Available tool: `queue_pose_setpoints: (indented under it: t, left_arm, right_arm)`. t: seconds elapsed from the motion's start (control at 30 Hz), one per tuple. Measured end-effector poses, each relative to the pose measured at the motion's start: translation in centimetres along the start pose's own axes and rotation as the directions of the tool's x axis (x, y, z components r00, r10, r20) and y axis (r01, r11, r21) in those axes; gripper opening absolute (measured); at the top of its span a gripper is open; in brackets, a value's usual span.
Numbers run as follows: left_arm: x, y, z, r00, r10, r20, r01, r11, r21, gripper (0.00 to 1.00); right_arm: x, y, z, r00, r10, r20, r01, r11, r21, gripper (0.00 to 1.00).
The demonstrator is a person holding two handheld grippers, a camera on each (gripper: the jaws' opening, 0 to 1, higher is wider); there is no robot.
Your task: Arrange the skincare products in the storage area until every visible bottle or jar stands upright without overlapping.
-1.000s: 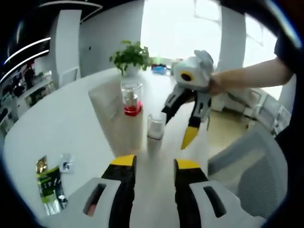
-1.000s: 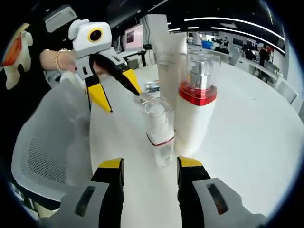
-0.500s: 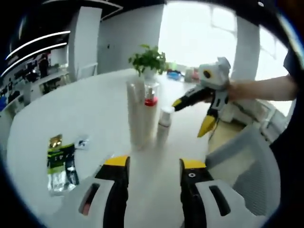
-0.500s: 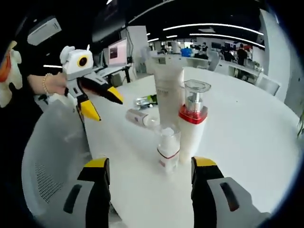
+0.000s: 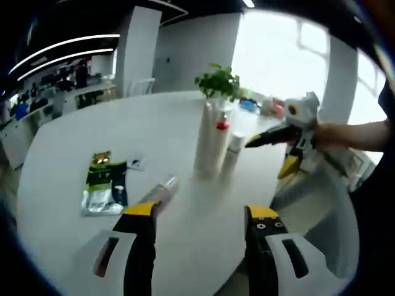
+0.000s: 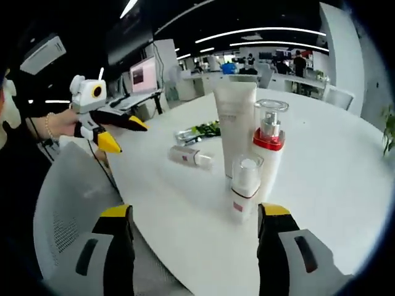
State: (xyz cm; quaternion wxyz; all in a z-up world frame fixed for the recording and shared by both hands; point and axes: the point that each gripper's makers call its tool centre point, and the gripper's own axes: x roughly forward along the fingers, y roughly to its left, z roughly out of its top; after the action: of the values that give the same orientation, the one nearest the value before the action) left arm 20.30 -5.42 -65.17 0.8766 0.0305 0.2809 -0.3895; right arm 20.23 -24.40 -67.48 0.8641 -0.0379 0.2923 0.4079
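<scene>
White table (image 5: 74, 148) in my left gripper view: my left gripper (image 5: 200, 219) is spread and empty, a small tube (image 5: 162, 189) lying flat just beyond it. A clumsy grab could roll it.

My right gripper view adds more: right gripper (image 6: 192, 217) released, the tall tube (image 6: 234, 126), pump bottle (image 6: 270, 154) and small bottle (image 6: 244, 187) clustered upright, easily toppled.

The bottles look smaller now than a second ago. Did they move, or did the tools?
The tools moved. Both the left tool and the right tool pulled back from the table, open and empty. The tall tube, pump bottle and small bottle stayed upright together; the small tube stayed lying down.
</scene>
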Motion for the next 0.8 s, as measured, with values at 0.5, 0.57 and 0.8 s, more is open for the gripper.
queue_pose_setpoints:
  t: [0.5, 0.57, 0.8]
  left_arm:
    - [-4.1, 1.1, -2.2, 0.998, 0.063, -0.005, -0.063, 0.997, -0.046, 0.61]
    - [-4.5, 1.3, -2.4, 0.998, 0.063, -0.007, -0.063, 0.997, -0.046, 0.63]
    - [-5.9, 1.1, -2.7, 0.999, 0.050, 0.001, -0.050, 0.997, -0.053, 0.68]
  right_arm:
    - [0.1, 2.5, -1.2, 0.999, -0.039, -0.019, 0.040, 0.998, 0.056, 0.92]
    - [0.1, 3.0, -1.0, 0.999, -0.046, -0.009, 0.047, 0.997, 0.066, 0.93]
    - [0.2, 3.7, -0.6, 0.998, -0.059, 0.011, 0.058, 0.993, 0.099, 0.98]
